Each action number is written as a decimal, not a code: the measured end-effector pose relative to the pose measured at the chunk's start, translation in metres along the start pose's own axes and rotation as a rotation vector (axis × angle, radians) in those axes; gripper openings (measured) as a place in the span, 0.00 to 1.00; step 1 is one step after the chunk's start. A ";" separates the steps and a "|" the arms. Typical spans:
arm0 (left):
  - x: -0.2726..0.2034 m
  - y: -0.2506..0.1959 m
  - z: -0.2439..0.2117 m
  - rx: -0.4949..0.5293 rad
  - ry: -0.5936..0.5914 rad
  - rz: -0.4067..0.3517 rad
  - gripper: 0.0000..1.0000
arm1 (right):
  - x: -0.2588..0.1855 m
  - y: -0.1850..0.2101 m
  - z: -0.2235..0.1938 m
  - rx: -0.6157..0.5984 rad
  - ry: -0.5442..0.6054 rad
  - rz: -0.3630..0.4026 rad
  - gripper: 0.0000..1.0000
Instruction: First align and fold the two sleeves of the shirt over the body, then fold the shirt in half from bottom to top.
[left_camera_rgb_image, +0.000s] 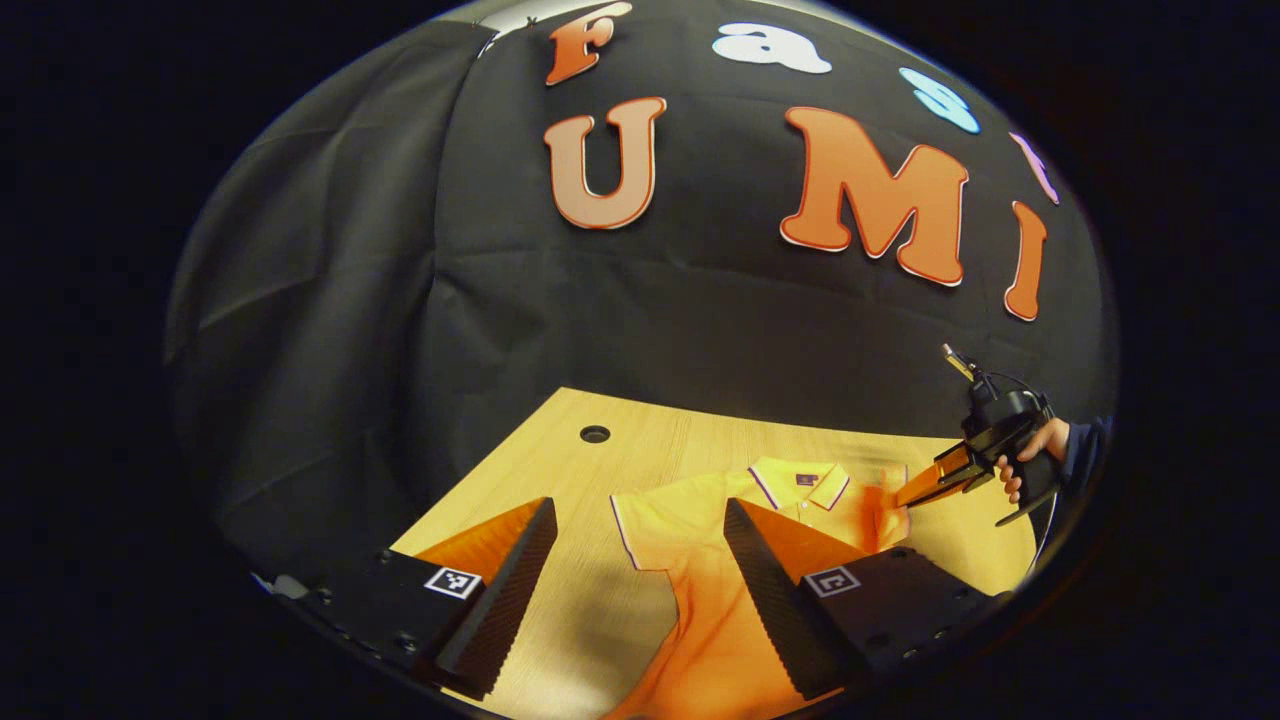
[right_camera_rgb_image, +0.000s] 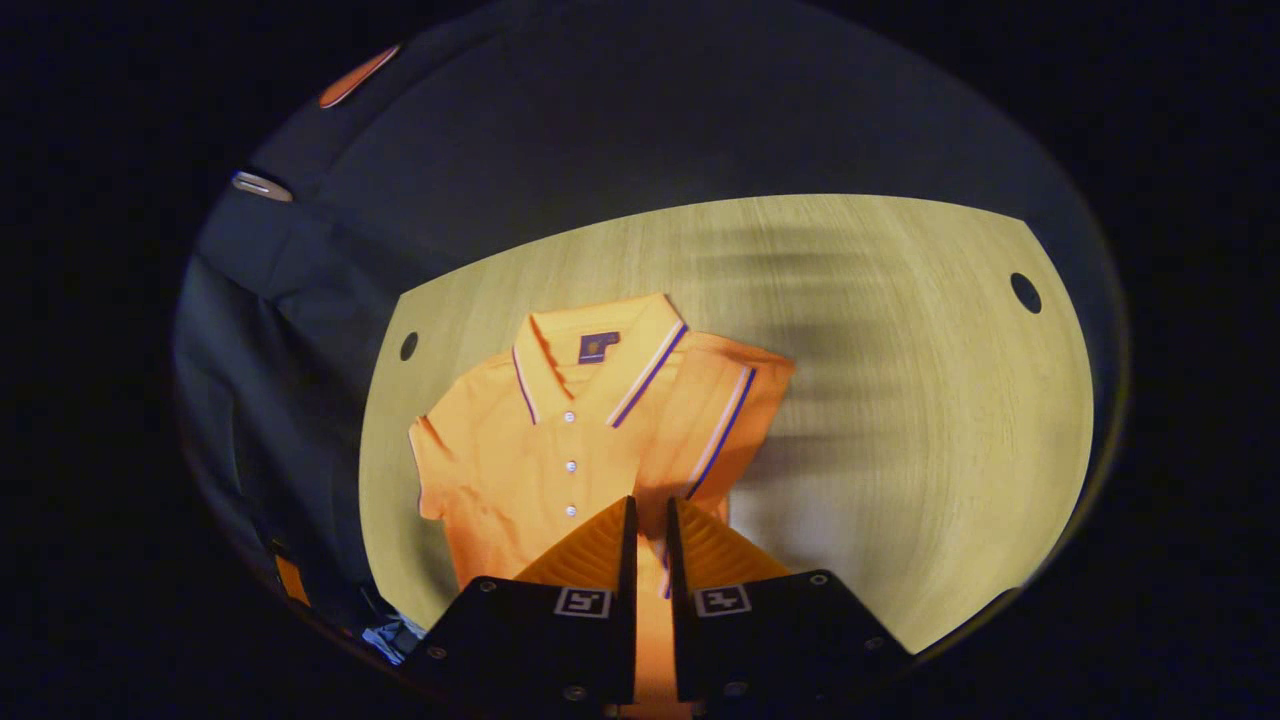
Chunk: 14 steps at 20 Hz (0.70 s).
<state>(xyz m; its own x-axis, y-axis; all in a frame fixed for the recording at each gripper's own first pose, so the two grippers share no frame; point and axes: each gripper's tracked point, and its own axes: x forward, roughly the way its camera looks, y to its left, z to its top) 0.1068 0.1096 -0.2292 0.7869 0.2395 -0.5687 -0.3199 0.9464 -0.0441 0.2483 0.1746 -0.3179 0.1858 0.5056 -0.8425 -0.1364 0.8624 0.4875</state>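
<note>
The orange shirt (right_camera_rgb_image: 560, 450) lies flat on the wood desk (right_camera_rgb_image: 900, 400), collar w/ stripes at the far end, buttons running down the middle toward the right tongs (right_camera_rgb_image: 650, 525). So its long line goes from collar to bottom hem, pointing back at the person.

In the right gripper view, the right tongs are nearly closed, w/ just a thin gap. A bit of orange cloth sits in that gap, right by the sleeve (right_camera_rgb_image: 725, 420) that looks already laid over the body. I think they pinch that sleeve edge, but I can't tell for sure if both fingers press it.

In the left gripper view, the left tongs (left_camera_rgb_image: 640, 520) are wide open and hold nothing. The shirt (left_camera_rgb_image: 700, 530) lies just ahead of them and a little to the right. Its other sleeve (left_camera_rgb_image: 650, 525) sticks out flat on the desk (left_camera_rgb_image: 560, 450), between the two open fingers. Farther off, a hand (left_camera_rgb_image: 1040, 450) holds the right tongs (left_camera_rgb_image: 930, 488) at the far side of the shirt.

The left tongs are nearer the flat sleeve, so that side looks like their job next: close on the sleeve edge and bring it over toward the buttons. The bottom-to-top fold is not done yet.

Shirt looks smooth, bright orange, small dark tag inside the collar.
</note>
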 end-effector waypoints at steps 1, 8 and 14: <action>0.014 0.003 0.000 -0.015 0.011 -0.017 1.00 | -0.005 0.009 0.001 0.001 -0.009 0.016 0.26; 0.113 0.016 -0.036 -0.069 0.266 -0.097 0.97 | -0.057 0.017 0.014 -0.049 -0.226 -0.026 0.79; 0.172 0.027 -0.094 -0.132 0.623 -0.039 0.97 | -0.116 -0.003 -0.011 -0.001 -0.369 -0.087 0.88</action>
<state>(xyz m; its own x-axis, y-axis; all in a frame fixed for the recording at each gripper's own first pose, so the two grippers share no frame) 0.1837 0.1564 -0.4056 0.3575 -0.0031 -0.9339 -0.3908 0.9078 -0.1526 0.2167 0.1127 -0.2240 0.5347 0.4053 -0.7415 -0.1056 0.9026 0.4172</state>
